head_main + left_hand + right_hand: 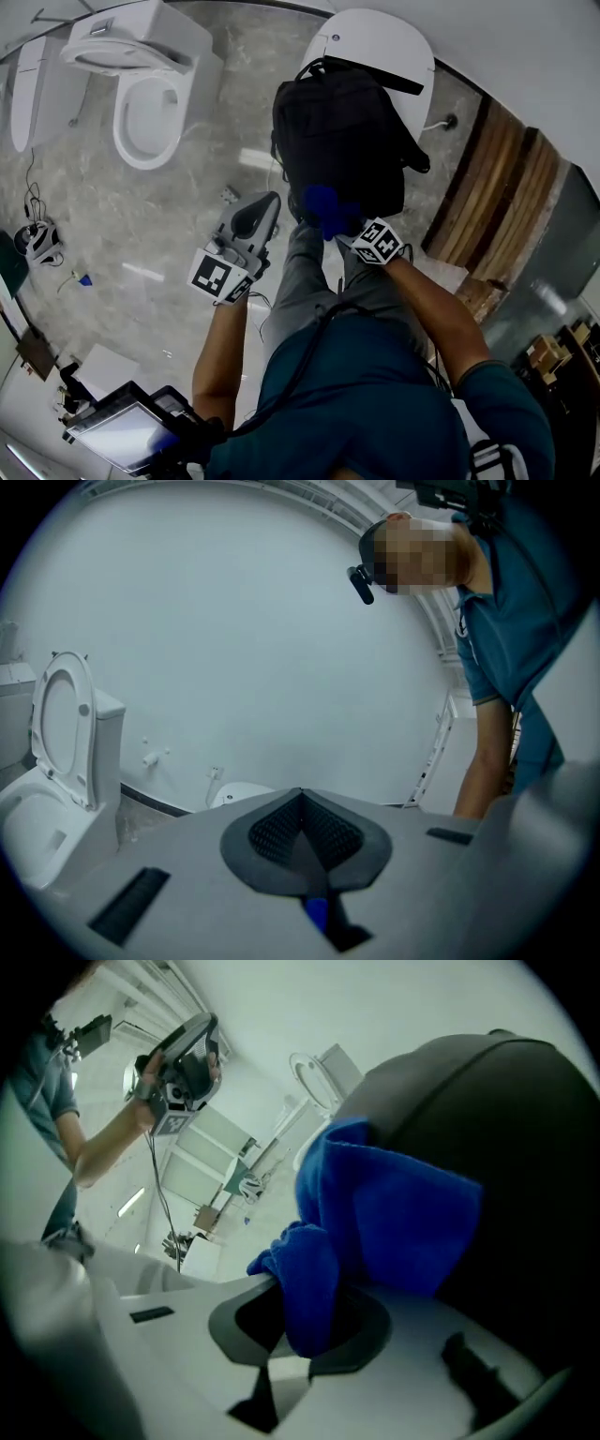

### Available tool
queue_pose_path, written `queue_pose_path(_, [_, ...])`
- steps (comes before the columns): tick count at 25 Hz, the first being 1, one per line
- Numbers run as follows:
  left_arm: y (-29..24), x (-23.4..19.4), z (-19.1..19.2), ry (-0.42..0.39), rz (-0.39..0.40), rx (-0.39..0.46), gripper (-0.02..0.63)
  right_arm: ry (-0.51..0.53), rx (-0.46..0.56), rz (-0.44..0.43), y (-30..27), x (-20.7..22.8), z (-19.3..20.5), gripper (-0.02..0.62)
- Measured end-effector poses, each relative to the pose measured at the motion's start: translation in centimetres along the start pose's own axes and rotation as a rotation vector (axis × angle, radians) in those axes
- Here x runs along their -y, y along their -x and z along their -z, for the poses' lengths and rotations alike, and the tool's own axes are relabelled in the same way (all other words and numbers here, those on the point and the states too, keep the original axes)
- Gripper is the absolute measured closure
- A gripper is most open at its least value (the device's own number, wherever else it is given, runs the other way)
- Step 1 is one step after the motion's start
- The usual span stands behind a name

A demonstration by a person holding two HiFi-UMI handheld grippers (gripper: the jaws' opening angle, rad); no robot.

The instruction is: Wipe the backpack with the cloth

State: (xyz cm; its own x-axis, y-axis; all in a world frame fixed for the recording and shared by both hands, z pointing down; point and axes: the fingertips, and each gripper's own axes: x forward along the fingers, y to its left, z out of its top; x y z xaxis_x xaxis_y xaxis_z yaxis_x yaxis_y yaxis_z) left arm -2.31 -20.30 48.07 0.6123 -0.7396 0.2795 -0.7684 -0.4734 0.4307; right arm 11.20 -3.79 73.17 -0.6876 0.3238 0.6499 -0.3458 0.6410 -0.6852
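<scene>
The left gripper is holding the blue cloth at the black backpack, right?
No, the right gripper holds the blue cloth at the black backpack; the right gripper view shows it between those jaws. The left gripper is shut and empty.

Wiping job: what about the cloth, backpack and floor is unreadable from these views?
- Contact of cloth with backpack: right gripper view, the cloth's own folds cover it.
- What the backpack rests on: head view, it covers most of the white rounded object.
- Marks on the backpack: both views, fabric too dark.
- The small floor items: head view, too small to identify.
</scene>
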Motion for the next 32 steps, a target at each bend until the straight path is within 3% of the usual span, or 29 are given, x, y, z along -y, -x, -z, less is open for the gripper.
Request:
queue_pose_path(3, [-0.6,0.4,-0.8,-0.001,0.027,0.002,0.601,-0.017,-0.091,0.143,5.6,4.7,5.5,0.554])
queue_pose_path(7, [-1.3,0.7,-0.6,-0.009,0.05,-0.006,0.601,-0.141,-0.25,0.375,10.5,11.7,12.2,0.552])
queue_pose_path(8, [-1.4,0.8,-0.4,-0.01,0.056,-0.012,0.601,-0.172,-0.276,0.382,10.2,11.9,12.9,0.552])
queue_pose_path(10, [-1.7,1.2,-0.2,-0.013,0.068,-0.023,0.601,-0.165,-0.302,0.317,8.0,9.8,12.0,0.554])
queue_pose_path(14, [-2.3,1.7,-0.5,-0.017,0.08,-0.029,0.601,0.089,-0.285,0.088,0.0,1.2,4.9,0.552])
queue_pose_path(17, [-2.4,1.5,-0.9,-0.02,0.068,-0.013,0.601,0.299,-0.194,0.037,-3.4,-2.8,-3.5,0.554])
queue_pose_path(19, [-2.0,1.1,-1.3,-0.018,0.047,0.009,0.601,0.479,-0.12,0.093,-3.2,-3.5,-10.1,0.552])
queue_pose_path(21, [-1.1,0.1,-1.5,-0.011,0.011,0.031,0.601,0.677,-0.099,0.227,-2.0,-1.9,-16.3,0.552])
queue_pose_path(23, [0.2,-1.3,-1.5,0.006,-0.038,0.053,0.601,0.823,-0.145,0.385,-0.7,1.9,-21.1,0.552])
queue_pose_path(25, [1.7,-2.7,-1.3,0.028,-0.093,0.08,0.601,0.908,-0.225,0.479,0.1,6.2,-24.2,0.552])
queue_pose_path(30, [5.5,-4.9,-0.2,0.059,-0.194,0.122,0.601,1.147,-0.349,0.471,-1.7,9.8,-27.7,0.552])
queue_pose_path(32, [6.8,-5.2,0.4,0.074,-0.227,0.134,0.601,1.133,-0.339,0.496,-2.1,11.4,-29.9,0.552])
